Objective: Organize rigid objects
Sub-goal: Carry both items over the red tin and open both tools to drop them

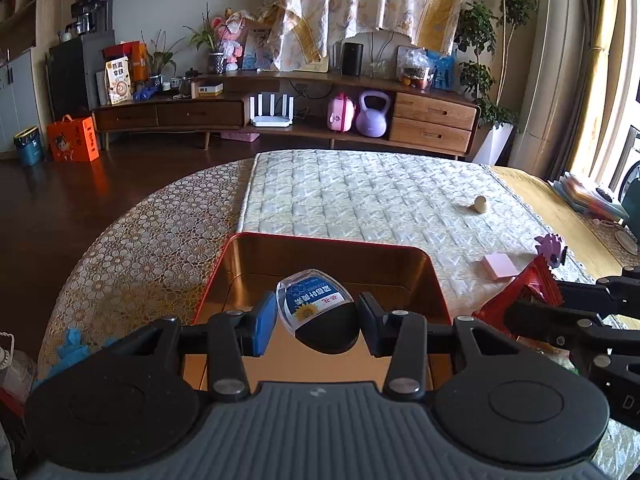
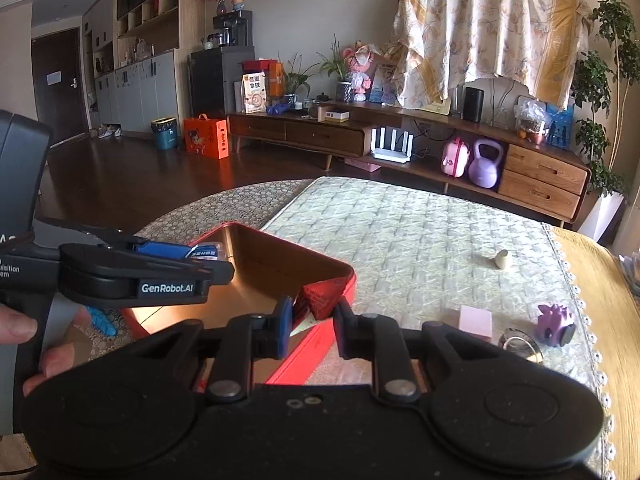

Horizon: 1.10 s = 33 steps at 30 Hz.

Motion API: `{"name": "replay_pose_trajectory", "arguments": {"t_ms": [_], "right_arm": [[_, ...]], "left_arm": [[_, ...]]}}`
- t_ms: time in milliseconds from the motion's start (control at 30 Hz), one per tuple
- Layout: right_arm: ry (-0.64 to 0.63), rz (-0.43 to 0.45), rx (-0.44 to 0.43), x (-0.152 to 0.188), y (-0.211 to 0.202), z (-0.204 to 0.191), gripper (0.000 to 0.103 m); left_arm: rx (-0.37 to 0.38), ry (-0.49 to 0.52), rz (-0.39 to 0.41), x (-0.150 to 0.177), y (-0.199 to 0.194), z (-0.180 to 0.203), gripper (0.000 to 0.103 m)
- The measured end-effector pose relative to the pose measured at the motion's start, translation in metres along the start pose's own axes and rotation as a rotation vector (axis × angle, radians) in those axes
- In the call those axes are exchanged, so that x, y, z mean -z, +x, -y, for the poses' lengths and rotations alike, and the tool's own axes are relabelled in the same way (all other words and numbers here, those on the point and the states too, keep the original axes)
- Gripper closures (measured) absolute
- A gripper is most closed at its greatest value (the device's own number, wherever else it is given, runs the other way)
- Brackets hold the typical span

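A red tin box (image 1: 320,240) with a gold inside stands on the table; it also shows in the right wrist view (image 2: 344,280). My left gripper (image 1: 316,322) is shut on a clear bottle with a blue label and black cap (image 1: 316,308), held over the box. In the right wrist view the left gripper (image 2: 192,258) is seen from the side. My right gripper (image 2: 312,328) is shut on a red packet (image 2: 322,298) over the box's near corner; the packet also shows in the left wrist view (image 1: 524,292).
On the quilted mat (image 1: 360,200) lie a pink pad (image 2: 475,320), a purple toy (image 2: 554,322), a small cream piece (image 2: 502,259) and a metal ring (image 2: 520,344). A blue item (image 2: 100,320) lies left of the box. A TV cabinet (image 2: 400,136) stands behind.
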State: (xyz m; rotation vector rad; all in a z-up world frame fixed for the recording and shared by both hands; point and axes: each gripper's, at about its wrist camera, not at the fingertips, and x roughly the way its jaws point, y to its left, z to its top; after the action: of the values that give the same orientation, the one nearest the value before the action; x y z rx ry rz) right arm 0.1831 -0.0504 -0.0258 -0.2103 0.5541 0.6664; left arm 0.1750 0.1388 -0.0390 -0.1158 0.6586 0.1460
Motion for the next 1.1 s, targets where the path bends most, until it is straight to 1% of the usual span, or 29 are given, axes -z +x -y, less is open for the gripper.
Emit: {"name": "replay_pose_trajectory", "arguments": {"t_ms": [100, 233, 367, 433, 633, 767, 900, 1000, 1067, 1100], "right_arm": [[-0.012, -0.02, -0.018, -0.003, 0.018, -0.006, 0.082], [-0.045, -0.054, -0.043, -0.006, 0.043, -0.012, 0.082], [-0.083, -0.099, -0.076, -0.008, 0.068, -0.017, 0.082], [-0.106, -0.115, -0.08, -0.008, 0.077, -0.022, 0.082], [-0.117, -0.161, -0.134, -0.007, 0.096, -0.026, 0.082], [-0.123, -0.185, -0.13, -0.005, 0.106, -0.028, 0.08], [-0.144, -0.185, -0.119, -0.002, 0.106, -0.031, 0.079], [-0.15, -0.178, -0.116, -0.005, 0.108, -0.031, 0.076], [-0.151, -0.173, -0.102, -0.005, 0.105, -0.031, 0.075], [-0.15, -0.171, -0.093, -0.005, 0.104, -0.03, 0.073]], "left_arm": [[-0.007, 0.013, -0.01, -0.006, 0.015, -0.006, 0.059], [-0.015, 0.011, -0.056, -0.012, 0.04, -0.014, 0.059], [-0.014, 0.039, -0.087, -0.019, 0.06, -0.017, 0.059], [-0.011, 0.043, -0.106, -0.022, 0.069, -0.017, 0.059], [-0.01, 0.05, -0.138, -0.025, 0.088, -0.02, 0.059], [-0.007, 0.048, -0.155, -0.025, 0.096, -0.02, 0.059], [-0.011, 0.038, -0.18, -0.024, 0.103, -0.021, 0.059], [-0.011, 0.035, -0.185, -0.025, 0.105, -0.02, 0.059], [-0.017, 0.04, -0.19, -0.026, 0.106, -0.019, 0.059], [-0.021, 0.042, -0.192, -0.026, 0.106, -0.018, 0.059]]}}
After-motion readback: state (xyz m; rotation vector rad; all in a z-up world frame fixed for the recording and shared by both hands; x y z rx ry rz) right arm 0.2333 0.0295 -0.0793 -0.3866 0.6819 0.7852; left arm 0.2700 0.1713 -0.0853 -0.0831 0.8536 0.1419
